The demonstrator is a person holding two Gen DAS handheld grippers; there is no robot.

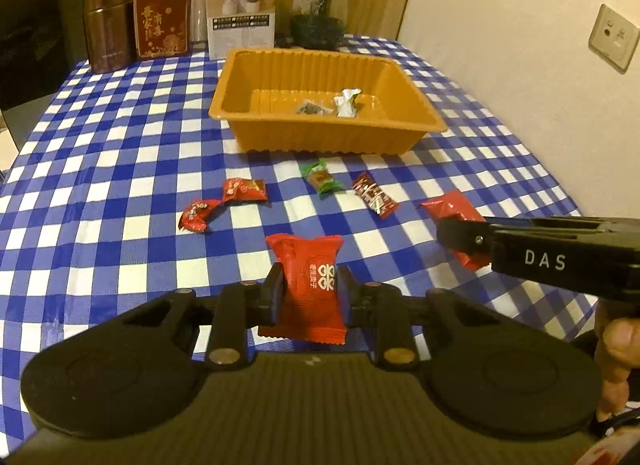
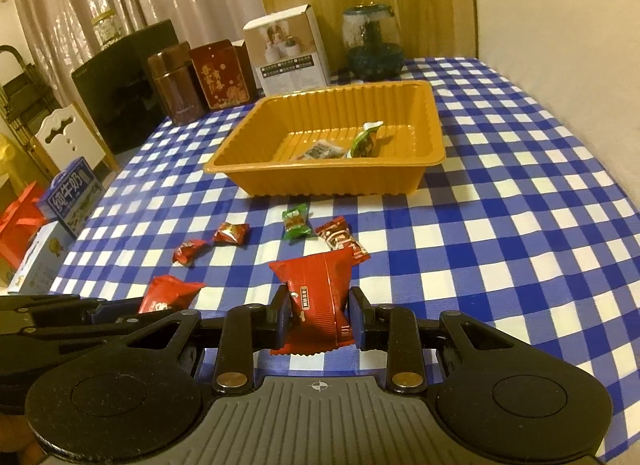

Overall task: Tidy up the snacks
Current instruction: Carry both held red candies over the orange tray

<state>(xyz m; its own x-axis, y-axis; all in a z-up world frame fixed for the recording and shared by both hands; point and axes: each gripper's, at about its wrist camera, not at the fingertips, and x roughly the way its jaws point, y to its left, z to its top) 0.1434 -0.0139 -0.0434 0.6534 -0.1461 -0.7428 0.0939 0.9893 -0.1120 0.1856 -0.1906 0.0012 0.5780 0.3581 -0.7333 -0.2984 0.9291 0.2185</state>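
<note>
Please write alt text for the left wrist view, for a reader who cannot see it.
The left hand-held gripper is shut on a red snack packet above a blue checked tablecloth. Beyond it, four small wrapped snacks lie before an orange tray holding two more; the right hand-held gripper holds another red packet.

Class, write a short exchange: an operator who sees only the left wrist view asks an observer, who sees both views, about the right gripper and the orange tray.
Operator: My left gripper clamps a red packet. Is the right one gripping as well?
Observer: Yes. The right gripper is shut on a second red packet, pads pressing on both sides.
Operator: The pale snack in the orange tray looks white to me. Is it?
Observer: In the right wrist view its other face is green.
</note>
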